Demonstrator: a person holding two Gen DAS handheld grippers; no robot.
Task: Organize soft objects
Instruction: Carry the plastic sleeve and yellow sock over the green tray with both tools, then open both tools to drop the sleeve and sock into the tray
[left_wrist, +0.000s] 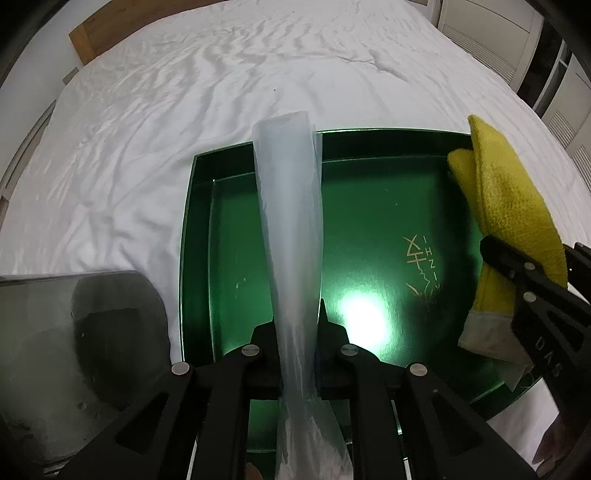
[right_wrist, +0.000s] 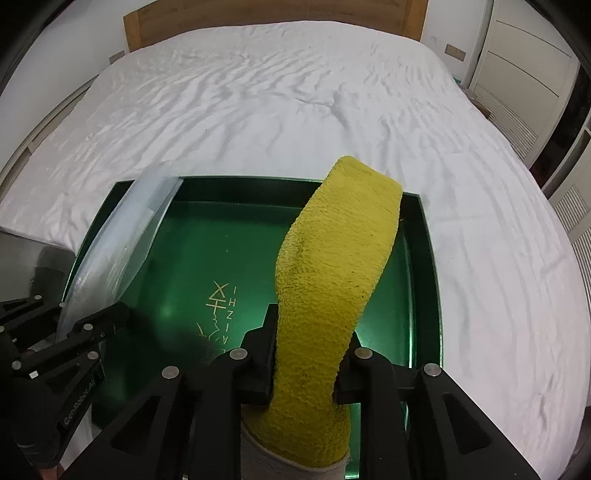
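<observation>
A dark green tray (left_wrist: 369, 236) with gold lettering lies on the white bed; it also shows in the right wrist view (right_wrist: 229, 251). My left gripper (left_wrist: 297, 325) is shut on a pale translucent plastic packet (left_wrist: 290, 221), held upright over the tray's left part; the packet also shows in the right wrist view (right_wrist: 122, 236). My right gripper (right_wrist: 312, 343) is shut on a yellow towelling cloth (right_wrist: 332, 280) with a grey hem, held above the tray's right part. The cloth (left_wrist: 513, 206) and right gripper (left_wrist: 524, 273) show at the right of the left wrist view.
The white wrinkled bed sheet (right_wrist: 295, 92) spreads all around the tray. A wooden headboard (right_wrist: 273, 18) stands at the far end. A grey blurred object (left_wrist: 74, 350) sits close at the left. White cupboard doors (right_wrist: 524, 62) stand at the right.
</observation>
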